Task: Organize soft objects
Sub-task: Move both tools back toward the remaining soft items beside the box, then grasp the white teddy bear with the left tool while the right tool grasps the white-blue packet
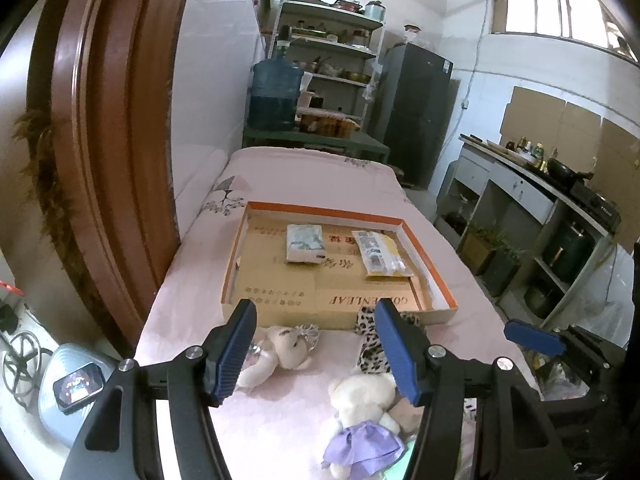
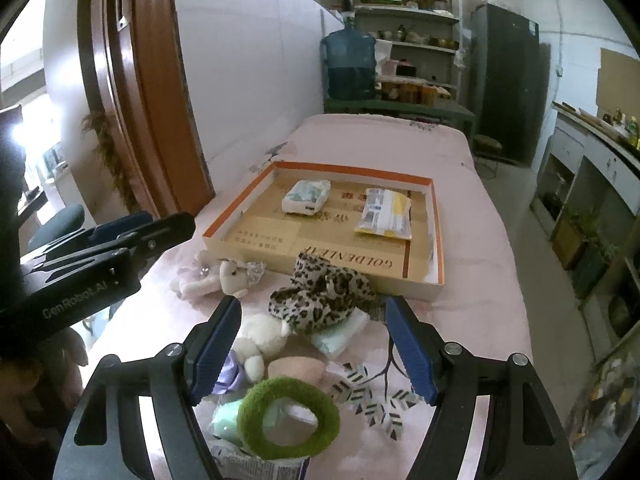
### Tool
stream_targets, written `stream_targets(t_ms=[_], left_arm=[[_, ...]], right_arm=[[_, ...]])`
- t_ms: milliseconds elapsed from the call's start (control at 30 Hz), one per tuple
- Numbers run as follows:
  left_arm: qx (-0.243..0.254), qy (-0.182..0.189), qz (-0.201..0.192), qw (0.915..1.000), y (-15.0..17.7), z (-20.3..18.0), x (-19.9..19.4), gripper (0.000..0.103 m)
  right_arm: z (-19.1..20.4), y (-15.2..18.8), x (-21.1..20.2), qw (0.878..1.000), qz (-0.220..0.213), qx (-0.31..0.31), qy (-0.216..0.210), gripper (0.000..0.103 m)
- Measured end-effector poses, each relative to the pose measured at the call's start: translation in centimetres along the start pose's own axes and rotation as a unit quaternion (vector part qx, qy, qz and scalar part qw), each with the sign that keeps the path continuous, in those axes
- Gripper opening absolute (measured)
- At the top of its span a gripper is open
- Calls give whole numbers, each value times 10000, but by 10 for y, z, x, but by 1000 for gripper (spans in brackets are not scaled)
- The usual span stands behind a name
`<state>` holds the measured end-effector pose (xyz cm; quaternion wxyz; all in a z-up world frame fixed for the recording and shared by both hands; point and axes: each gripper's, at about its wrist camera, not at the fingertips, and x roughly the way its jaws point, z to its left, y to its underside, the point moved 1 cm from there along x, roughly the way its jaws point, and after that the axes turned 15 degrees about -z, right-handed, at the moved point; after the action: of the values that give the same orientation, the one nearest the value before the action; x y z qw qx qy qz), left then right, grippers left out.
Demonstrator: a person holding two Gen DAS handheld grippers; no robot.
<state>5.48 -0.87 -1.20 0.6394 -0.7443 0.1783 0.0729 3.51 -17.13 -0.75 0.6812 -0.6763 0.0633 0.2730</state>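
A shallow cardboard box with an orange rim lies on the pink bed. In it are a white tissue pack and a yellow-white packet. In front of the box lie a small cream bear, a leopard-print cloth, a white bear in a purple skirt, a green fuzzy ring and a pale green pack. My left gripper is open and empty above the toys. My right gripper is open and empty over the pile.
A brown wooden door frame stands at the left of the bed. A water jug, shelves and a dark fridge stand beyond the bed. A counter with cookware runs along the right.
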Motion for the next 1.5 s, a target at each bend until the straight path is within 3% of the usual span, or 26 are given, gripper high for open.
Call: stream_targets(t_ms=[400,1000,1200,1500], left_arm=[[68,-46,49,10000,15,2,-12,61],[-109,7,221,9997,46,20,-23,61],[-214,5,222,9995,53,27,-24,61],[-349,-62,271,9990,63,39,-28,61]], right_arm=[[8,19,-13,9999,55,21,-115,76],[15,72,-32,9959,278,17,-859,76],[16,88,-38,9924,460,34,-1145,76],[6,110,-36,9890,787,392,-1188,76]])
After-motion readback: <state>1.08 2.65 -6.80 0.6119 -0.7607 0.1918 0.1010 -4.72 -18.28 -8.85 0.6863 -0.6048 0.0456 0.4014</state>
